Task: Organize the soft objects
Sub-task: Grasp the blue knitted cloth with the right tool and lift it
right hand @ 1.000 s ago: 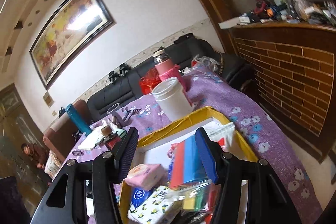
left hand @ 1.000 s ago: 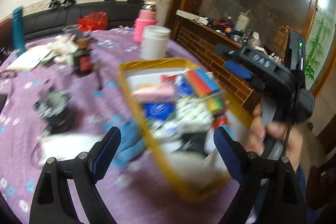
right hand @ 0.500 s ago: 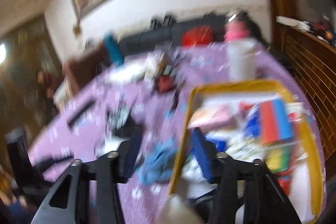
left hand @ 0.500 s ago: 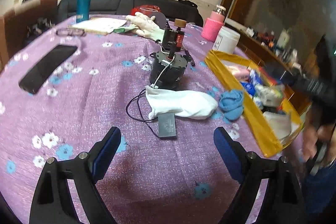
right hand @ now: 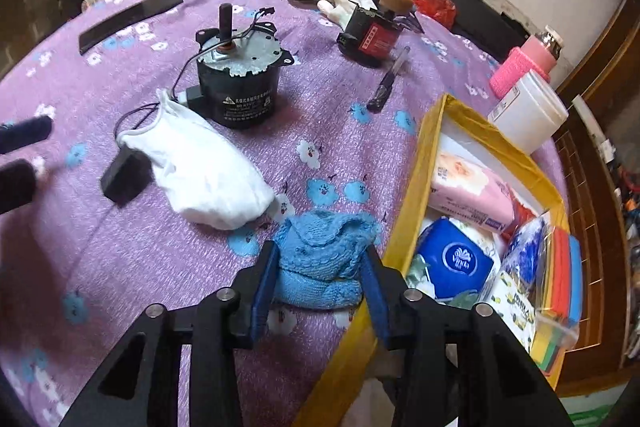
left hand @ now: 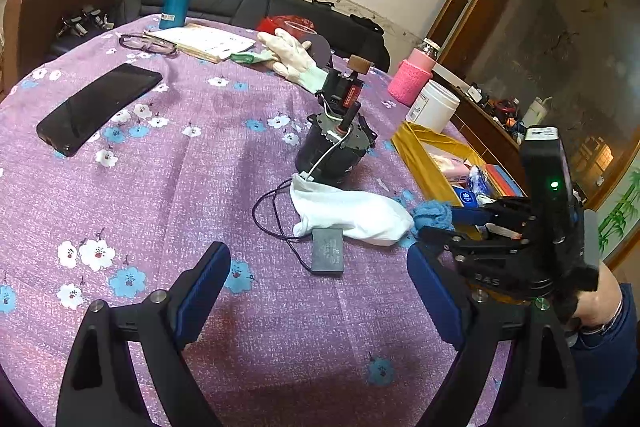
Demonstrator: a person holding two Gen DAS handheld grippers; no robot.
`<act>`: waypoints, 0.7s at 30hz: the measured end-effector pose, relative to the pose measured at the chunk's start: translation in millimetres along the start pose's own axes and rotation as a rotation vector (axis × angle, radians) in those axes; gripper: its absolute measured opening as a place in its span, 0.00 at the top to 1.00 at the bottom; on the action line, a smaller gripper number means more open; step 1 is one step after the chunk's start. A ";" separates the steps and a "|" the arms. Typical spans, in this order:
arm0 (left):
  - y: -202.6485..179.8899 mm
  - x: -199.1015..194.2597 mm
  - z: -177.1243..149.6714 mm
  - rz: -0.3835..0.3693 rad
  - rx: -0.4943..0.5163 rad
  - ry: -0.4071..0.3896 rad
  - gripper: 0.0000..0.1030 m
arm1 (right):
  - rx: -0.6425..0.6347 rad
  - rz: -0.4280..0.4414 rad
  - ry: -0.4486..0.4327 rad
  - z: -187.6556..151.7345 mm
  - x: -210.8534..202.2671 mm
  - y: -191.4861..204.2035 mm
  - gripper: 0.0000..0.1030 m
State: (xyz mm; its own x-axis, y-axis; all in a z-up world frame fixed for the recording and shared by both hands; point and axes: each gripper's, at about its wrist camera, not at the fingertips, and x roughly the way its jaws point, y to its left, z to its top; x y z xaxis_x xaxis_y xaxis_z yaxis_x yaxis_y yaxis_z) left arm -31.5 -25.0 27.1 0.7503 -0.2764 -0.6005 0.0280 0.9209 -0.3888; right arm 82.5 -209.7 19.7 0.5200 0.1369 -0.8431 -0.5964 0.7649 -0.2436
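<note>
Right wrist view. Knitted cloth (right hand: pixel 326 259) at 6 o'clock on the surface (right hand: pixel 100 267), between the right tool's (right hand: pixel 320 285) fingers, touching the box (right hand: pixel 408 227) wall at its 3 o'clock. Sock (right hand: pixel 208 179) at the cloth's 10 o'clock, just beside it. Motor (right hand: pixel 240 83) behind the sock, at 12 o'clock. Adapter block (right hand: pixel 126 175) against the sock's 9 o'clock edge. Tissue packs (right hand: pixel 452 263) in the box.
</note>
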 end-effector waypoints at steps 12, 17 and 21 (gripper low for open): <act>4.9 -4.8 -0.5 0.008 -0.021 -0.016 0.13 | 0.149 0.009 -0.047 41.1 11.9 12.8 0.69; 2.9 -6.1 -0.3 0.000 -0.012 -0.022 0.13 | 0.186 0.364 -0.091 24.2 -17.5 27.0 0.69; 0.8 -5.8 -0.6 -0.001 0.000 -0.021 0.13 | 0.321 0.428 -0.213 23.0 -35.9 2.4 0.69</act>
State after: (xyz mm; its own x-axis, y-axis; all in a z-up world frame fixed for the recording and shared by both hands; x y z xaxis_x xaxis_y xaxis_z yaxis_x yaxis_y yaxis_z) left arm -36.2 -22.8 29.9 0.7643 -0.2717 -0.5848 0.0289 0.9204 -0.3898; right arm 76.5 -198.3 60.4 0.4046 0.5748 -0.7113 -0.5829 0.7614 0.2837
